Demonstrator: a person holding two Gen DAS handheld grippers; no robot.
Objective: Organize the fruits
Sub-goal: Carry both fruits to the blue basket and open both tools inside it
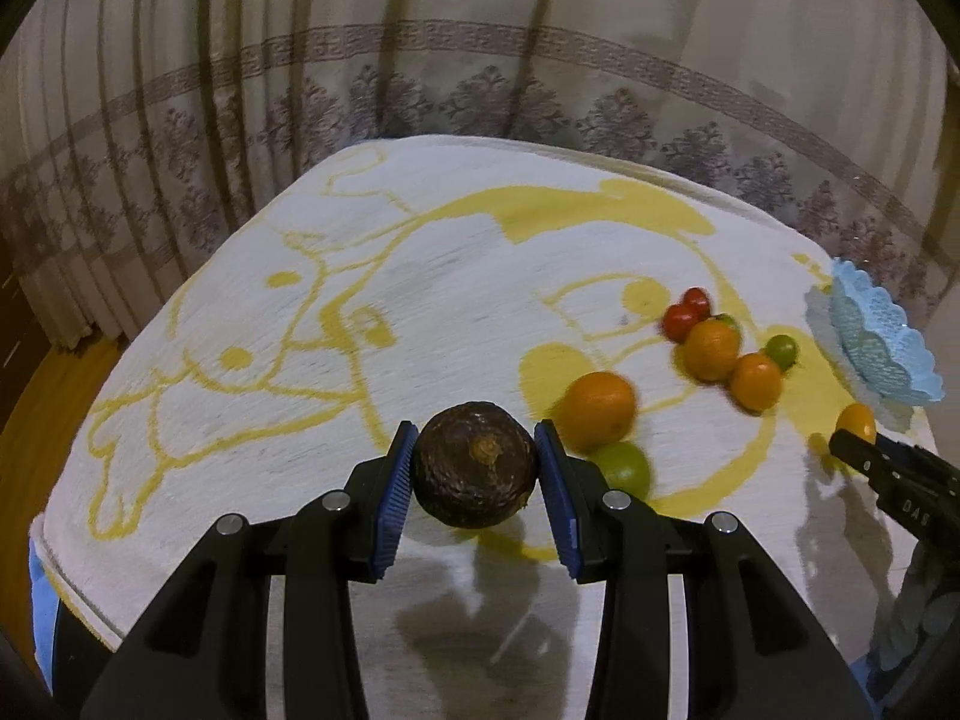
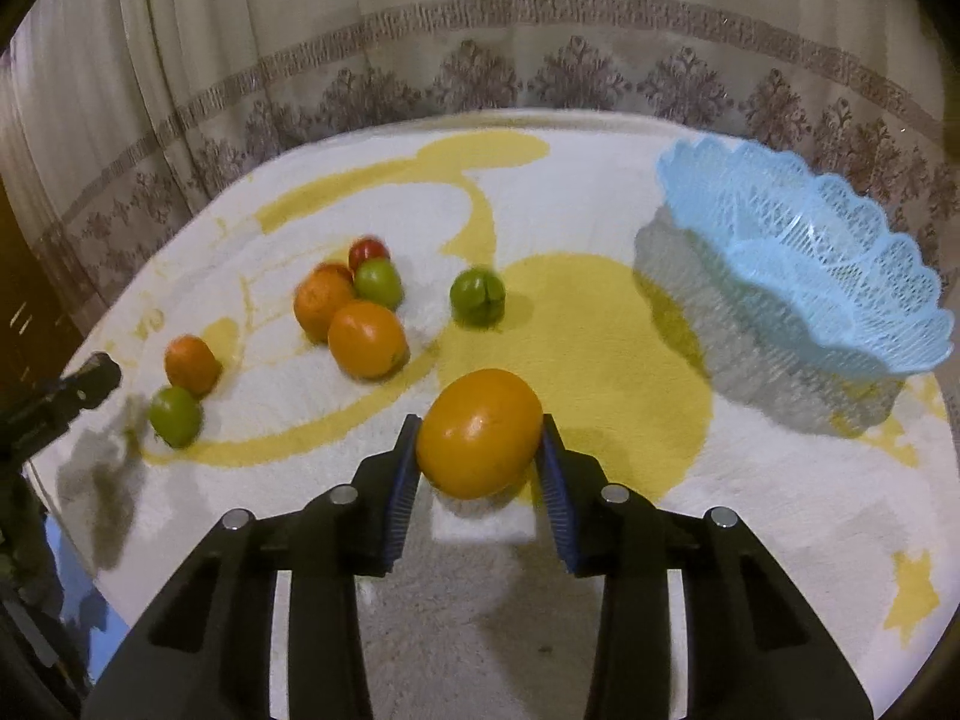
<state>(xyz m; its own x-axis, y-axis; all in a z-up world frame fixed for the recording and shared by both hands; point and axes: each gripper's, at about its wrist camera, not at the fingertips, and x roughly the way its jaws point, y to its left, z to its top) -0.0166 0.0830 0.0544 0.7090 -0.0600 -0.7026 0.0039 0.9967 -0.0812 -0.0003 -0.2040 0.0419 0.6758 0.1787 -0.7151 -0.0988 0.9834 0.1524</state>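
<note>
Both tongs are gripping fruit rn: left gripper [image 1: 476, 461] clamping the avocado [image 1: 474, 463], right gripper [image 2: 479, 443] clamping an orange [image 2: 479, 433], w/ basket [image 2: 852, 276] sitting up-right, nearer my right

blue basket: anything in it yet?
Looks empty: the right wrist view shows only bare lattice inside the blue basket; its near inner side is hidden.
</note>
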